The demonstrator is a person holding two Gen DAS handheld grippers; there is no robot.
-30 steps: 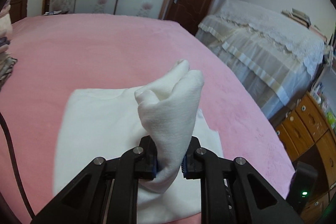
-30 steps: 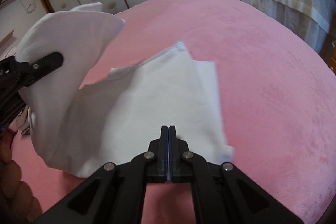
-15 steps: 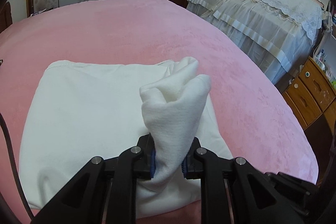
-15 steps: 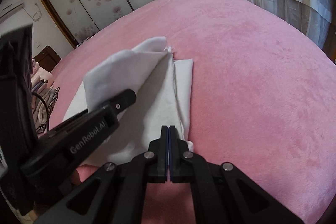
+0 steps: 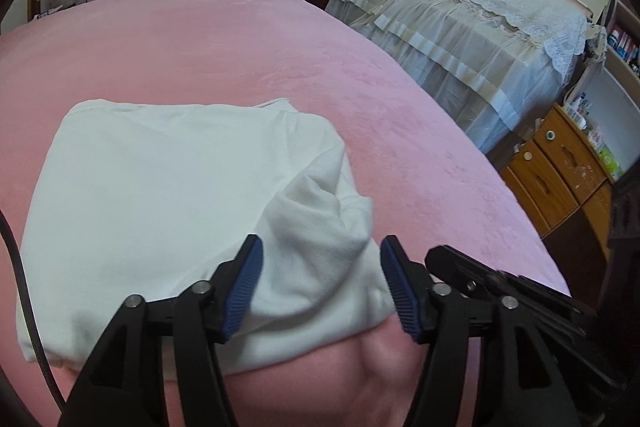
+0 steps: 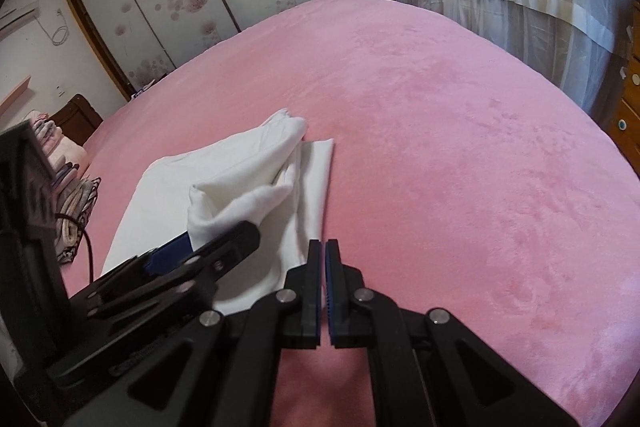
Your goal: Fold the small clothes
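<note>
Left wrist view shows our left tool (image 5: 320,283) with jaws opening, letting the folded-over corner of the white cloth (image 5: 160,211) slump on the pink bed (image 5: 240,59). Our right tool (image 6: 323,287) is nearly shut and holds nothing. One fold looks laid (though lumpy); smoothing and further folds remain, we judge.

Left gripper (image 5: 321,267): pitched downward, jaws opening, blue pads wide apart with white cloth (image 5: 312,235) loose between them. Right gripper (image 6: 323,269): just right of the left, pitched downward, jaws all but closed, a thin slit between its pads, gripping nothing.
</note>
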